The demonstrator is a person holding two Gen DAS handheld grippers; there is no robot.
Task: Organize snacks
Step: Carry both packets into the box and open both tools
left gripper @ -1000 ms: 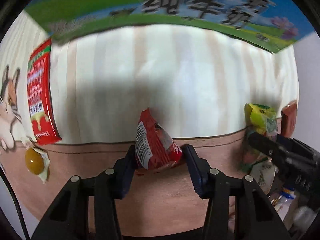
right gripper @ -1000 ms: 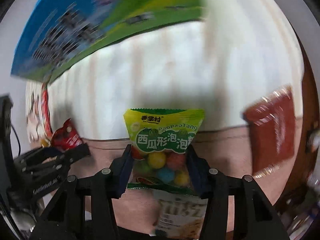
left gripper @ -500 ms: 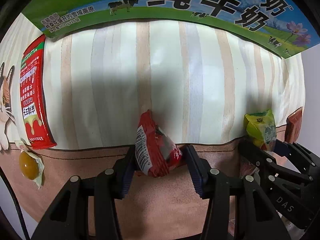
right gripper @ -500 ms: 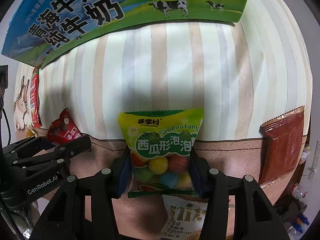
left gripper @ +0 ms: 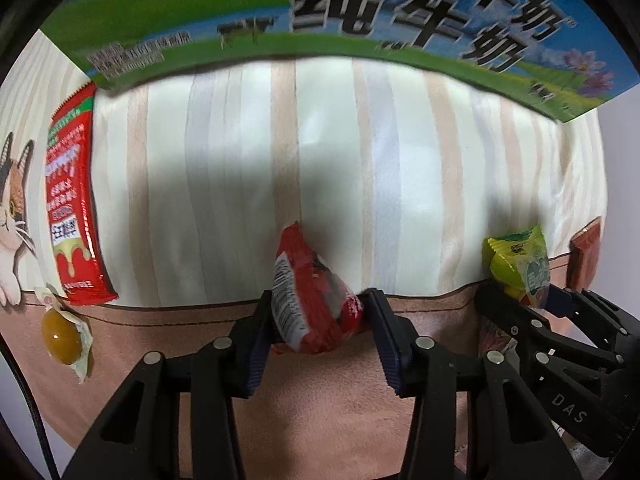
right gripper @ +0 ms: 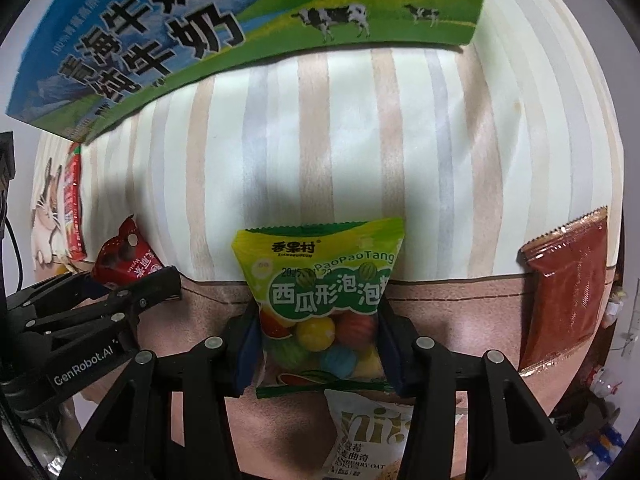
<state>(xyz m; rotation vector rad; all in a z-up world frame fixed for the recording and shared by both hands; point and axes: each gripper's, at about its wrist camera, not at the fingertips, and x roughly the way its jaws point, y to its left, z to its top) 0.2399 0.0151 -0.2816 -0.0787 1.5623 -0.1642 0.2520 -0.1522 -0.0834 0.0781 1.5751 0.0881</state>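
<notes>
Two pinched, crinkly snack packets (left gripper: 316,300) (right gripper: 320,300)

A striped cloth (right gripper: 360,140) with a pink-brown border covers the surface. On it lie a milk carton (right gripper: 168,28) at the far edge, a long red sachet (left gripper: 72,216), a dark red packet (right gripper: 564,300), an oat cookie packet (right gripper: 372,436) and a yellow wrapped sweet (left gripper: 60,334).

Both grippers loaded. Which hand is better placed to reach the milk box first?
Probably right. In its view the milk box reaches lower, closer above the green gum bag held by the right gripper. The left gripper, clamping the red packet, has more cloth between. Close call.
</notes>
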